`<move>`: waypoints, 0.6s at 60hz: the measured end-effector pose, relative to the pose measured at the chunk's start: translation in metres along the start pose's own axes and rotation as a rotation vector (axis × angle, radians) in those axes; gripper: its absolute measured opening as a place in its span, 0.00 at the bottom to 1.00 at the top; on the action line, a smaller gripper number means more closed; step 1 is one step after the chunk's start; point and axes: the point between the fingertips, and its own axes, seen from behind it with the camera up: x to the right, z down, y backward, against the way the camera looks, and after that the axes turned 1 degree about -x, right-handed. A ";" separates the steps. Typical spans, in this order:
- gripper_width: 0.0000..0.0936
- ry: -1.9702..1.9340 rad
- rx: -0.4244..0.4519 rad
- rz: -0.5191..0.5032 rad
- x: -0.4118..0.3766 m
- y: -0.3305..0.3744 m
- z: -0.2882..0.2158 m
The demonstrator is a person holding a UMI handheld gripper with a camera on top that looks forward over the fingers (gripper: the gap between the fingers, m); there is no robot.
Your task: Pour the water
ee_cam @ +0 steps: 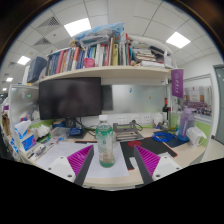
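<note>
A clear plastic bottle (105,143) with a green cap stands upright on a white sheet of paper (112,166) on the desk. It is ahead of my gripper (114,160) and between the lines of the two fingers, with a wide gap on each side. The fingers' magenta pads (80,157) stand far apart, so the gripper is open and holds nothing. The bottle looks partly filled with water. No cup or other vessel for the water can be made out near the bottle.
A dark monitor (69,98) stands behind the bottle at the left. Above it a shelf (105,73) carries many books. Small clutter lies over the desk (128,130) at both sides, with a purple banner (177,83) at the right.
</note>
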 end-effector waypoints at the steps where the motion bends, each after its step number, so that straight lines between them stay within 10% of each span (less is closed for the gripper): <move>1: 0.89 0.004 0.001 -0.008 -0.004 -0.004 0.001; 36: 0.79 0.060 -0.026 -0.033 -0.040 -0.160 0.028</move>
